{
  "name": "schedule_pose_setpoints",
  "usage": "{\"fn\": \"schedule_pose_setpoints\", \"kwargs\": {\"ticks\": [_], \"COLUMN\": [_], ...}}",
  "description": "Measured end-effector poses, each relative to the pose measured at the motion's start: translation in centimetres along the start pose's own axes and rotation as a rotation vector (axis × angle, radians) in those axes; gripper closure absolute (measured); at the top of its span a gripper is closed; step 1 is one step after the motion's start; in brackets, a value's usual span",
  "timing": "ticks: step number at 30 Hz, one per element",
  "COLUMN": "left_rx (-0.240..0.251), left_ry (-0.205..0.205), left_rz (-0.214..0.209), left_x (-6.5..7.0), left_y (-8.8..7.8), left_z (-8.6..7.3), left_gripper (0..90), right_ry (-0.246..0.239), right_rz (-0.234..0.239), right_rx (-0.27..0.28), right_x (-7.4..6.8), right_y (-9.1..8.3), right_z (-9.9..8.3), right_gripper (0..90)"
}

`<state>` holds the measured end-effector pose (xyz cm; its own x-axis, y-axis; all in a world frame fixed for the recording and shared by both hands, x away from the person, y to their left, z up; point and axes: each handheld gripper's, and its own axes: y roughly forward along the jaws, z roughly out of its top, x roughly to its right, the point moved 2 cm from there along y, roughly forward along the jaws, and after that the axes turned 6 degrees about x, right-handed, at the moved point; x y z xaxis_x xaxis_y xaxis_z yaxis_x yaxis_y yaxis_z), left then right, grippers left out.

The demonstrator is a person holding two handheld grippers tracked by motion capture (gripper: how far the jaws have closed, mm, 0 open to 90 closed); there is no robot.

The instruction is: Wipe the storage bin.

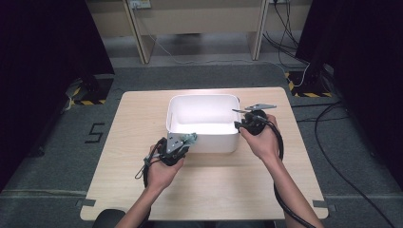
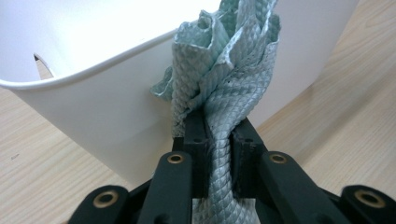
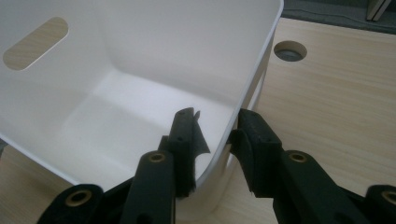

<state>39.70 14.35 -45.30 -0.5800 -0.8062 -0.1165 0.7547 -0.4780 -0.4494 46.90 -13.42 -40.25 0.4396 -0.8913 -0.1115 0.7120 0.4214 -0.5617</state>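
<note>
My left claw (image 2: 219, 154) is clamped on a bunched teal cloth (image 2: 224, 74) at the white bin (image 1: 204, 121) rim — right claw (image 3: 212, 140) straddles the bin's wall w/ a gap, gripping nothing.

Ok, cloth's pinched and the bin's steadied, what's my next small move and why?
Probably lift the left gripper over the white bin's near rim and inward: the green cloth is clamped just outside the wall, and the right gripper straddles the bin's corner wall, bracing it.
</note>
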Motion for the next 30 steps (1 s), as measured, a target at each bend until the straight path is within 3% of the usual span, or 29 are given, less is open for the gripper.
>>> {"fn": "schedule_pose_setpoints", "kwargs": {"ticks": [30], "left_rx": [-0.018], "left_ry": [0.004], "left_rz": [0.008], "left_x": [0.3], "left_y": [1.1], "left_z": [-1.4], "left_gripper": [79.0], "right_ry": [-0.004], "right_rz": [0.002], "right_rx": [0.001], "right_x": [-0.2], "right_y": [0.0], "right_z": [0.0], "right_gripper": [68.0]}}
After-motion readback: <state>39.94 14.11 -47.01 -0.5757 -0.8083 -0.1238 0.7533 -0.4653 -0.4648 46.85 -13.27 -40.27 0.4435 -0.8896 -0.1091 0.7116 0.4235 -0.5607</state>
